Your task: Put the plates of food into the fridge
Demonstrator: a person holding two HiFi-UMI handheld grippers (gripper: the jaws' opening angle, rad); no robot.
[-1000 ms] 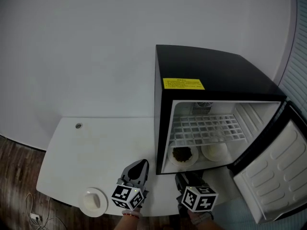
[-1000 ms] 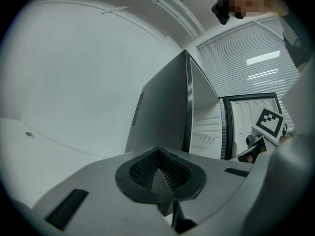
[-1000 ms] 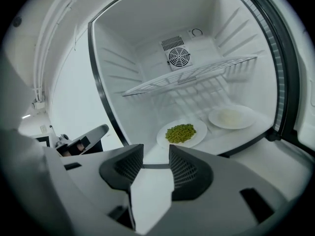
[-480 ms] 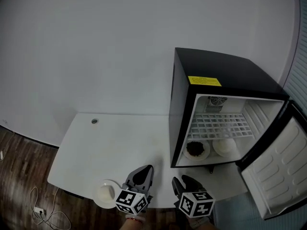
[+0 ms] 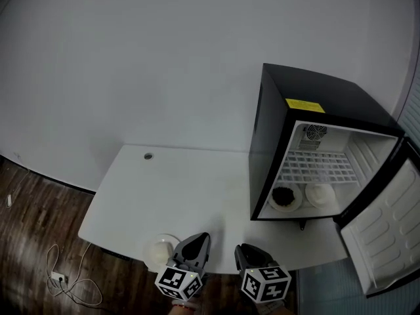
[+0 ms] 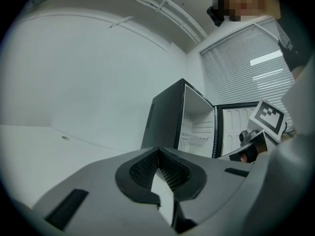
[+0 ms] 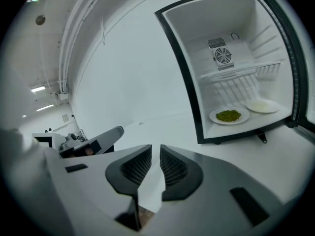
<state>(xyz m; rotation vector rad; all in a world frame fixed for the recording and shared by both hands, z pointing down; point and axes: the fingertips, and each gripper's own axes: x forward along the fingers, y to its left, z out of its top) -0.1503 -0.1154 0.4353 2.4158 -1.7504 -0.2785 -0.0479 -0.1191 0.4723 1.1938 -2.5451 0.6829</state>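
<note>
A black mini fridge (image 5: 308, 104) stands open on the white table (image 5: 184, 182). On its floor are a plate of dark green food (image 5: 283, 197) and a plate of white food (image 5: 320, 194). A third white plate (image 5: 161, 250) lies at the table's near edge, just left of my left gripper (image 5: 195, 245). In the left gripper view the left gripper (image 6: 158, 150) is shut on nothing. My right gripper (image 5: 248, 253) hovers beside it, away from the fridge. In the right gripper view its jaws (image 7: 156, 147) are closing to a narrow gap, with nothing between them.
The fridge door (image 5: 387, 228) swings out at the right, past the table's edge. A wire shelf (image 5: 318, 166) spans the fridge above the plates. There is a small round hole (image 5: 148, 155) in the far tabletop. Wooden floor and a cable (image 5: 62, 277) lie at the left.
The head view has pulled back and swung left, so the fridge sits further right and smaller. Both grippers are now lower, at the table's near edge. The loose plate now lies closer to the left gripper.
</note>
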